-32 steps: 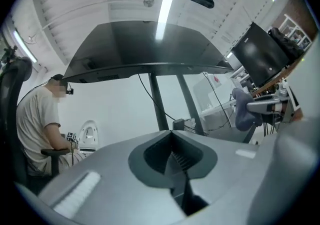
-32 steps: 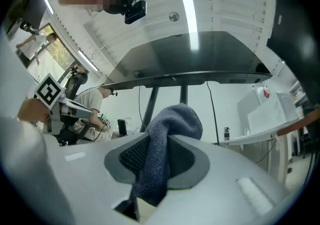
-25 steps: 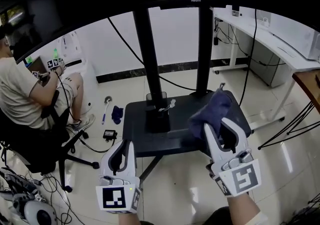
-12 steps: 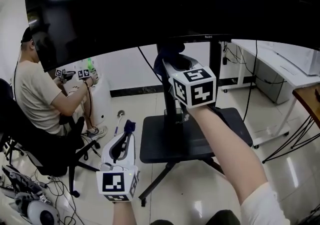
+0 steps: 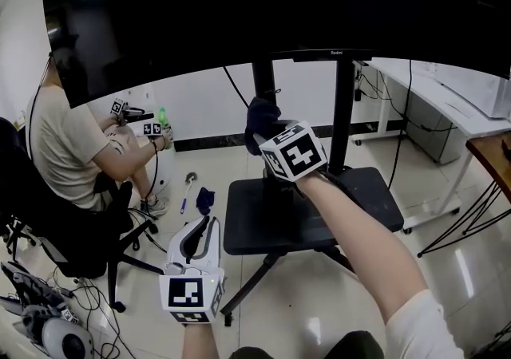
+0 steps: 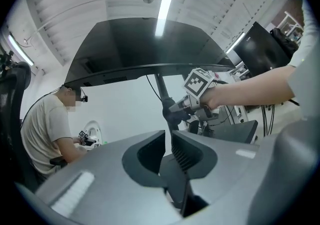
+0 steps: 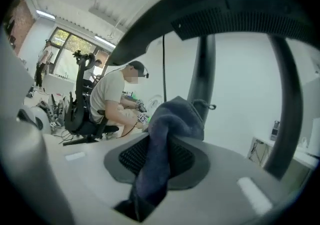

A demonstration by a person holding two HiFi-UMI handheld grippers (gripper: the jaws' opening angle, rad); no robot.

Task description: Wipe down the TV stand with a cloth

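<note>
since a second ago the right gripper (image 5: 261, 132) has swung up off the base (image 5: 335, 206) of the tv stand (image 5: 342, 110) and now sits against the left post (image 5: 263, 82), a little under the bottom edge of the screen (image 5: 239, 6). its jaws are clamped on a dark blue cloth (image 5: 259, 112), which bunches over the tips and presses on the post, with a tail trailing back between the pads. the right arm reaches forward nearly straight, forearm rising from the lower right, marker cube turned up and back toward the head. the left gripper (image 5: 201, 224) has barely shifted: it hangs low, off the front left corner of the base, over the floor (image 5: 447, 270), tipped slightly upward. its jaws stand at a narrow slit with nothing between them. a person (image 5: 64, 142) sits on a chair (image 5: 40, 222) well to the left.
</note>
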